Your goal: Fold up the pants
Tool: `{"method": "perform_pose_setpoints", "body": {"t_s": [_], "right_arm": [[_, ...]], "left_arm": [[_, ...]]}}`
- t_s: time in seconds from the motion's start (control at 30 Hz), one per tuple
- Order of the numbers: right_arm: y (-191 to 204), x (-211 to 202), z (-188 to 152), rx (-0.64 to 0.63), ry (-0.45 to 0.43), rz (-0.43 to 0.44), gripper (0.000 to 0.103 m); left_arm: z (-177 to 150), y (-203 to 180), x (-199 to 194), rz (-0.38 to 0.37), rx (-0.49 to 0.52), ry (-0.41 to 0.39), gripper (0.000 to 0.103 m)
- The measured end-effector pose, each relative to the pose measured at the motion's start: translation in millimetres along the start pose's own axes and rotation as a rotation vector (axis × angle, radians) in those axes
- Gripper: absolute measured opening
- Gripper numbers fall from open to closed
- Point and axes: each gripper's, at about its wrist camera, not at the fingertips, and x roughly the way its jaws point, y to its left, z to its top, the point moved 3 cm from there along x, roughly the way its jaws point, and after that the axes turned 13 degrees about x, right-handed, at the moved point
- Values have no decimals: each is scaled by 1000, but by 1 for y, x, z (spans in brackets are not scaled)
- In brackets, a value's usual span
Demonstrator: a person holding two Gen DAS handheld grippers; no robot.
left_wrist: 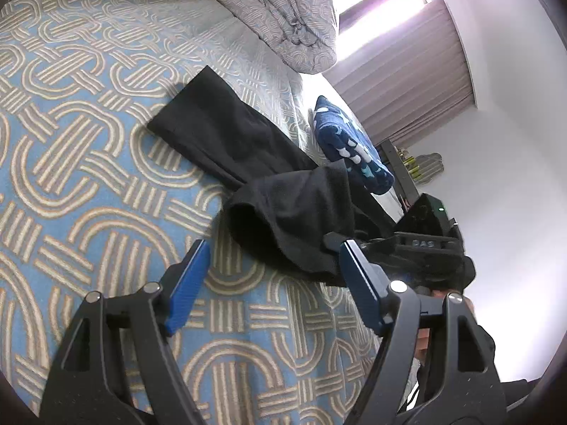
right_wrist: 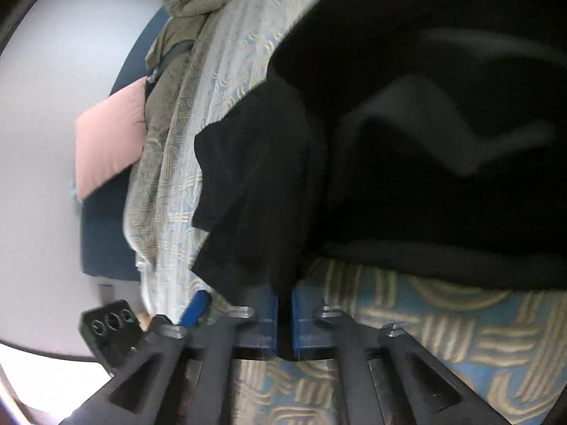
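Note:
Black pants (left_wrist: 226, 134) lie on the patterned bedspread (left_wrist: 88, 163), one end stretched flat toward the far side, the near end bunched and lifted (left_wrist: 294, 219). My left gripper (left_wrist: 273, 251) is open and empty, just short of the bunched end. My right gripper (left_wrist: 407, 244) shows at the right of the left wrist view, holding that lifted end. In the right wrist view my right gripper (right_wrist: 284, 301) is shut on the pants (right_wrist: 407, 124), whose black cloth fills most of the frame and runs down between the blue pads (right_wrist: 304, 322).
A crumpled grey duvet (left_wrist: 283, 17) lies at the far end of the bed. A blue star-patterned cushion (left_wrist: 351, 145) sits by the bed's right edge. A pink pillow (right_wrist: 110, 141) leans near the wall. Curtains (left_wrist: 407, 78) hang beyond.

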Motion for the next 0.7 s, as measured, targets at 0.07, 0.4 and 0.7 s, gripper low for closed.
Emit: {"method": "perform_pose_setpoints", "body": {"t_s": [0.07, 0.4, 0.7], "right_arm": [[5, -15, -2, -2, -31, 19, 4], [74, -102, -29, -39, -77, 199, 4], [100, -130, -42, -64, -76, 222, 4]], "left_arm": [[-2, -3, -5, -2, 2, -2, 76], [-10, -51, -21, -39, 162, -51, 93], [13, -92, 8, -40, 250, -76, 93]]}}
